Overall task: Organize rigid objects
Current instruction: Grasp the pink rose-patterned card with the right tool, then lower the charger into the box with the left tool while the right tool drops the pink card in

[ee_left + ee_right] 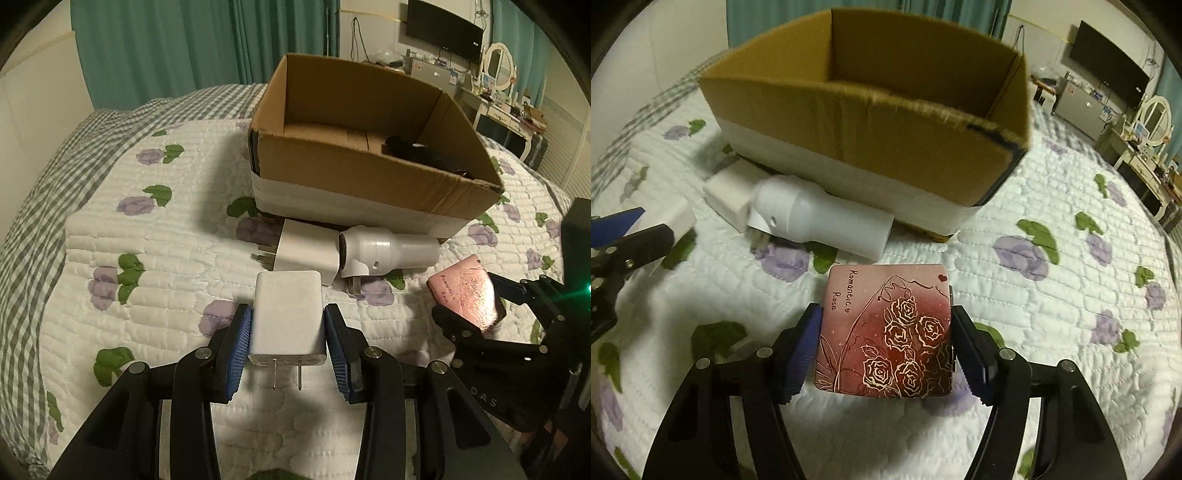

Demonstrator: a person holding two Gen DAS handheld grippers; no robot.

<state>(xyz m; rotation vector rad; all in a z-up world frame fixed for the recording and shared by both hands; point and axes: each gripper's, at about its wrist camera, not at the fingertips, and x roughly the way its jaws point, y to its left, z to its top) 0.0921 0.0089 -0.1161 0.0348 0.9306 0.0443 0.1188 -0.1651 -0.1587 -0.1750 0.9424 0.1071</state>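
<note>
My left gripper is shut on a white plug adapter, its two prongs pointing back at the camera, held just above the quilt. My right gripper is shut on a pink square case printed with roses and "Romantic Rose"; it also shows in the left wrist view. An open cardboard box stands on the bed behind both; it also shows in the right wrist view. A dark object lies inside it. A second white adapter and a white cylindrical plug-in device lie before the box.
The bed is covered by a white quilt with purple flowers. Green curtains hang behind. A wall TV and a dresser with mirror stand at the far right.
</note>
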